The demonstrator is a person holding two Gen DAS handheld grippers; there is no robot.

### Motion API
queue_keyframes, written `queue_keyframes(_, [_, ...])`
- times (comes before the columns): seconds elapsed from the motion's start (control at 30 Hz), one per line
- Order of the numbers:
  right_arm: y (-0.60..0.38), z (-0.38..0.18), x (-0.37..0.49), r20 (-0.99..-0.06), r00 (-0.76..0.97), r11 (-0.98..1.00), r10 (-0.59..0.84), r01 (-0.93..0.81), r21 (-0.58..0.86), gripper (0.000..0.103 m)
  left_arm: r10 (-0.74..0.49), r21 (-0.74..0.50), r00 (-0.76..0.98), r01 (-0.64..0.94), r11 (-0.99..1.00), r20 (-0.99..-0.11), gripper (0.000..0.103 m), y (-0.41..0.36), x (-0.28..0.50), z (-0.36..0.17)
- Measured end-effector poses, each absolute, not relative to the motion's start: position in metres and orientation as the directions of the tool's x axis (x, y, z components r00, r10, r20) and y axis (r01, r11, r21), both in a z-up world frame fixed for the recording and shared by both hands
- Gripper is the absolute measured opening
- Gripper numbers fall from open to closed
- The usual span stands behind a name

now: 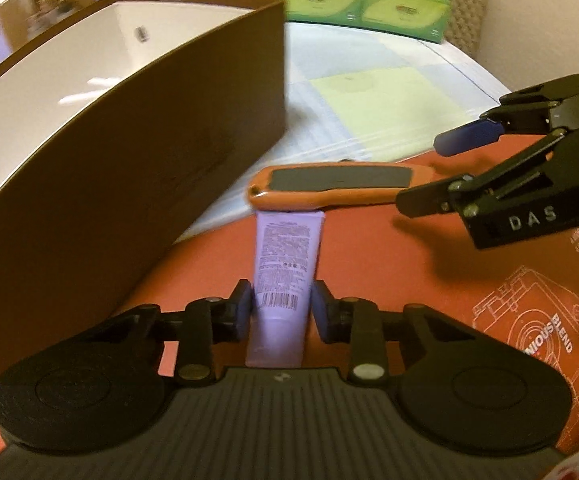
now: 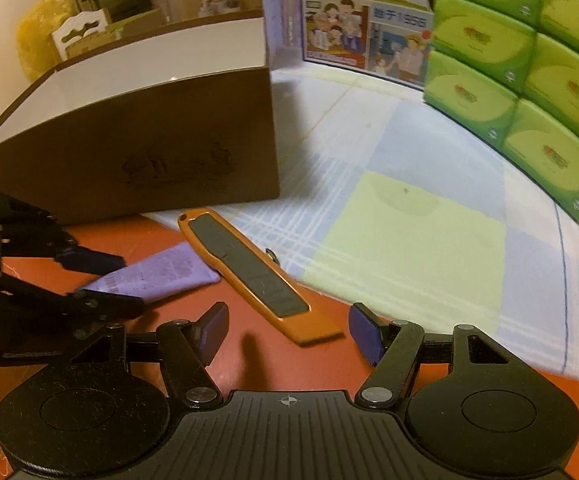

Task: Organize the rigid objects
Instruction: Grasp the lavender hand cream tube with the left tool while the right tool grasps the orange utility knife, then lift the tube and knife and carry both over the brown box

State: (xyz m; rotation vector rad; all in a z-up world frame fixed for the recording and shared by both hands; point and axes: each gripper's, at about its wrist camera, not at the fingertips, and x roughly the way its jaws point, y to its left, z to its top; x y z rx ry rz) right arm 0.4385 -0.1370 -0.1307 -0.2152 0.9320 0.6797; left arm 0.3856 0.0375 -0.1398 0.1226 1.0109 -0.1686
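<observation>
Two sets of tongs are at work over a red sheet [image 1: 369,248] on the desk. We see the left tongs [image 1: 280,307] clamped on the near end of a lilac tube [image 1: 285,264], pads pressing both its sides just by the barcode; the tube lies flat on the red sheet, its far end touching an orange box cutter [image 1: 329,192]. The right tongs [image 2: 289,330] stand apart with nothing between them, low over the red sheet, the cutter's near end [image 2: 249,272] lying just ahead of the gap. We note the cutter stretches diagonally from the red sheet toward the checked cloth [image 2: 409,220]. A brown box [image 2: 149,152] with a white inside stands open at far left, just behind tube and cutter. Green packs [image 2: 509,80] are stacked at far right.
</observation>
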Motion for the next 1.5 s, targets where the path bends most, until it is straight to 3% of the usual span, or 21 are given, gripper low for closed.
queue_keyframes(0.3, [-0.112, -0.145, 0.443, -0.802, 0.393, 0.7, 0.45, -0.713, 0.043, 0.061, 0.017, 0.018, 0.516, -0.003, 1.0, -0.857, 0.028, 0.074, 0.368, -0.137])
queue_keyframes(0.77, [-0.103, -0.151, 0.421, -0.815, 0.387, 0.59, 0.431, -0.804, -0.069, 0.026, 0.009, -0.027, 0.498, -0.066, 0.997, -0.867, 0.028, 0.076, 0.363, -0.137])
queue_keyframes(1.5, [-0.124, -0.143, 0.304, -0.84, 0.27, 0.624, 0.47, -0.775, 0.1, 0.025, 0.003, -0.055, 0.458, -0.113, 0.992, -0.889, 0.028, 0.062, 0.272, -0.129])
